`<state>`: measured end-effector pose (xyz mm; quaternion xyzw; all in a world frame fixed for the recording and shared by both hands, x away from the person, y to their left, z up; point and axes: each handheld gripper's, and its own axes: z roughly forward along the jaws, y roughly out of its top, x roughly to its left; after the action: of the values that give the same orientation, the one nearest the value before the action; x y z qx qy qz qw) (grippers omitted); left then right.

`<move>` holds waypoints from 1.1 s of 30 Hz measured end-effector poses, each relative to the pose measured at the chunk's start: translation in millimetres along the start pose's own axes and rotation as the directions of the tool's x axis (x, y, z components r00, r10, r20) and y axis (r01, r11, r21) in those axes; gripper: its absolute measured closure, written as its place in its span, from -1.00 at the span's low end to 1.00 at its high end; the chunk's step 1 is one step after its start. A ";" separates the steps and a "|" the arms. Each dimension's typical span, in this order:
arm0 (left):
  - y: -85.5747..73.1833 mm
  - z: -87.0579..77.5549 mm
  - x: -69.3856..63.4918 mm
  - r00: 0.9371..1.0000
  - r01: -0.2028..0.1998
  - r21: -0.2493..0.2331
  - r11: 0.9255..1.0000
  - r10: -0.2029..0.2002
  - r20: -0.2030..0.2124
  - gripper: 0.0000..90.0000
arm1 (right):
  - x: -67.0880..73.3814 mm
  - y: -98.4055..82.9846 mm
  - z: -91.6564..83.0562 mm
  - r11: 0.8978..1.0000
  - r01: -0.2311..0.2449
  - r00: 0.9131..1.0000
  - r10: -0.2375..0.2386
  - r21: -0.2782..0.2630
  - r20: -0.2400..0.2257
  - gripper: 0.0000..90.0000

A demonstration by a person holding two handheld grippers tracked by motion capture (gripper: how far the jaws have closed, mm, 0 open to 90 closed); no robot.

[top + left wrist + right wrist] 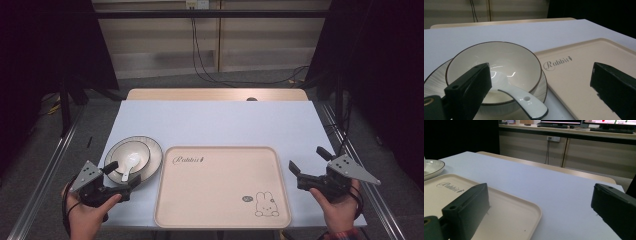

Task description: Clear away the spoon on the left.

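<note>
A white bowl [131, 156] stands on a white ribbed plate [154, 152] at the table's left, with a white spoon [130, 165] lying in it, handle toward me. A beige tray [220, 187] with "Rabbit" lettering and a rabbit drawing lies in the middle. My left gripper [122, 173] is open just in front of the plate, holding nothing. In the left gripper view the bowl [496, 65] and spoon handle [526, 101] sit close ahead between the jaws of that gripper [540, 75]. My right gripper [308, 160] is open to the right of the tray, its jaws bare.
The white tabletop [215, 122] stretches bare behind the tray, with a wooden edge [215, 94] at the far side. In the right gripper view the tray's corner [524, 212] lies near the left jaw and the plate's rim [432, 168] shows at far left. Cables hang behind the table.
</note>
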<state>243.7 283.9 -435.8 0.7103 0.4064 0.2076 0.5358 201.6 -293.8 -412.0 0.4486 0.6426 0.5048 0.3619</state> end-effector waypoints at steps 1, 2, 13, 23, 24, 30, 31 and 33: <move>-0.1 0.4 -0.4 1.000 0.001 0.002 1.000 -0.001 0.005 -0.93 | -0.1 -0.6 0.7 1.000 0.005 1.000 -0.005 0.010 -0.012 -0.96; -0.4 0.7 -0.9 1.000 -0.002 0.003 1.000 0.002 0.001 -0.93 | 0.5 -0.9 1.5 1.000 0.001 1.000 0.000 0.016 -0.016 -0.96; -0.6 -4.9 -0.3 0.999 -0.038 0.015 0.999 0.038 -0.031 -0.75 | -3.1 -2.4 6.0 1.000 0.002 1.000 -0.001 0.026 -0.018 -0.96; -3.6 -4.4 -1.7 0.997 -0.054 0.050 0.997 0.056 -0.044 -0.47 | -3.4 -2.6 6.5 1.000 -0.008 0.999 0.009 0.028 -0.031 -0.95; -3.8 -4.9 -0.9 0.996 -0.065 0.063 0.996 0.069 -0.055 -0.45 | -3.7 -2.5 6.5 1.000 -0.007 0.999 0.008 0.028 -0.032 -0.95; -6.7 -7.4 3.1 0.995 -0.066 0.075 0.995 0.071 -0.070 -0.25 | -2.4 -2.5 6.9 0.999 -0.003 0.999 0.004 0.033 -0.041 -0.94; -6.7 -7.4 3.1 0.995 -0.066 0.075 0.995 0.071 -0.070 -0.24 | -2.4 -2.5 6.9 0.999 -0.003 0.999 0.004 0.033 -0.041 -0.94; -7.7 -7.7 2.7 0.994 -0.070 0.076 0.995 0.075 -0.077 -0.17 | -2.8 -2.3 7.1 1.000 0.001 0.999 0.000 0.026 -0.042 -0.94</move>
<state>236.9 291.3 -440.7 0.7348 0.4088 0.2403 0.4849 208.6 -294.3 -415.8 0.4425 0.6566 0.5057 0.3426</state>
